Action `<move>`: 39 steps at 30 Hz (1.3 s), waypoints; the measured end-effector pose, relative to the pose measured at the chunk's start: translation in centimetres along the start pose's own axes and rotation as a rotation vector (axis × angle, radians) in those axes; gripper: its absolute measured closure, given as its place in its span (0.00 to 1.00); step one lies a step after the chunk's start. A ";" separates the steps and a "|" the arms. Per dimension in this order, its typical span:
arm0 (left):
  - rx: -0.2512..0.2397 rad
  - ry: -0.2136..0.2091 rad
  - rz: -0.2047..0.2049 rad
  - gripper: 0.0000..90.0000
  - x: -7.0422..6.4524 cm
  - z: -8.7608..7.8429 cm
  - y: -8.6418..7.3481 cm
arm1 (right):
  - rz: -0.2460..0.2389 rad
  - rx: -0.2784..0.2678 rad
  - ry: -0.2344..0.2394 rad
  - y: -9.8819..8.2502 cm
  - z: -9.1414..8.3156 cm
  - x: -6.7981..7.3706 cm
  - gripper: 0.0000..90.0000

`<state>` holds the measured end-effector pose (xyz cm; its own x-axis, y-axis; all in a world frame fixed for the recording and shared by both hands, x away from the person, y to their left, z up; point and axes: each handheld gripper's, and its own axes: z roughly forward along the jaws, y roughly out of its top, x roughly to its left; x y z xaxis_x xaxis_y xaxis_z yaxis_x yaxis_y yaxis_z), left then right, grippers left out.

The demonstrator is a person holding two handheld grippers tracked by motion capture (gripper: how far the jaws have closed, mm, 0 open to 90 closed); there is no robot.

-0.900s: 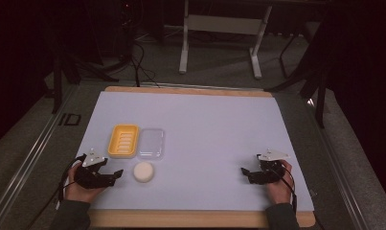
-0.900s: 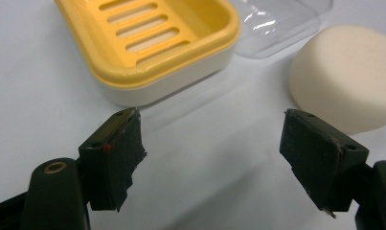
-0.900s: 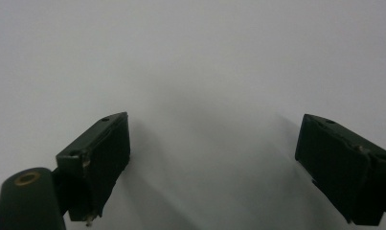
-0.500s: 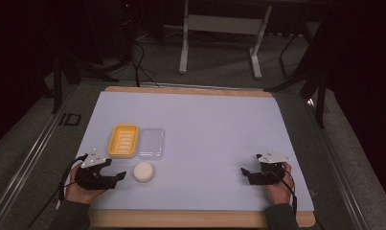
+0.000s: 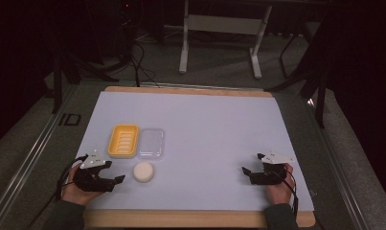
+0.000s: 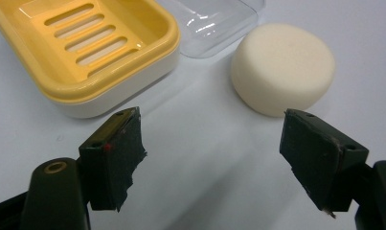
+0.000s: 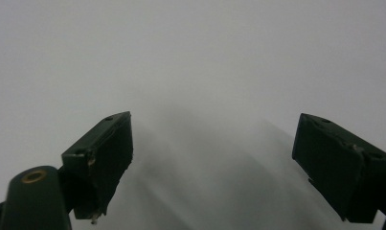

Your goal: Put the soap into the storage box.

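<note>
The left claw [image 5: 118, 180] is held low over the white-covered counter [image 5: 210, 129] at its near left edge. Its jaws are parted to a moderate width, and nothing is gripped or touched by the pads [image 6: 115, 160]. The round, cream-white foam puck [image 6: 282, 74] is located on the counter just beyond the jaw tips, slightly toward the right-hand jaw in the left gripper view, and apart from both pads. In the high view the puck [image 5: 143, 171] is seen just beside the left claw. The yellow rectangular soap dish with a slotted insert [image 5: 123, 140] and the clear plastic lid [image 5: 151, 143] are placed side by side just behind the puck, touching each other. The right claw [image 5: 245, 171] is held over the counter at the near right, well apart from these items; its jaws are spread wide over bare white surface, with nothing between them
</note>
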<state>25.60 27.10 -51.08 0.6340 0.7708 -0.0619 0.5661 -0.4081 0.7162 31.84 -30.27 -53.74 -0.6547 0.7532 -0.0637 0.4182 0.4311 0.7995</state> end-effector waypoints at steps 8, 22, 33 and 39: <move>0.051 -0.006 0.039 0.26 0.5 0.0 0.5 | 0.007 -0.019 0.006 -0.1 -0.2 0.0 0.15; 0.128 -0.027 0.148 0.26 -0.2 0.9 2.5 | 0.000 -0.028 0.002 -0.1 -0.3 0.0 0.16; 0.144 -0.048 0.184 0.27 -0.5 1.2 3.3 | 0.000 -0.036 0.001 -0.2 -0.3 0.0 0.16; 0.160 -0.070 0.220 0.26 -0.9 1.3 3.9 | -0.002 -0.042 0.001 -0.2 -0.4 0.0 0.16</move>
<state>27.92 24.15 -49.12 0.7824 0.6220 0.0306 0.4837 -0.6380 0.5991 31.53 -30.54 -53.65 -0.6562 0.7519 -0.0644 0.3906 0.4114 0.8235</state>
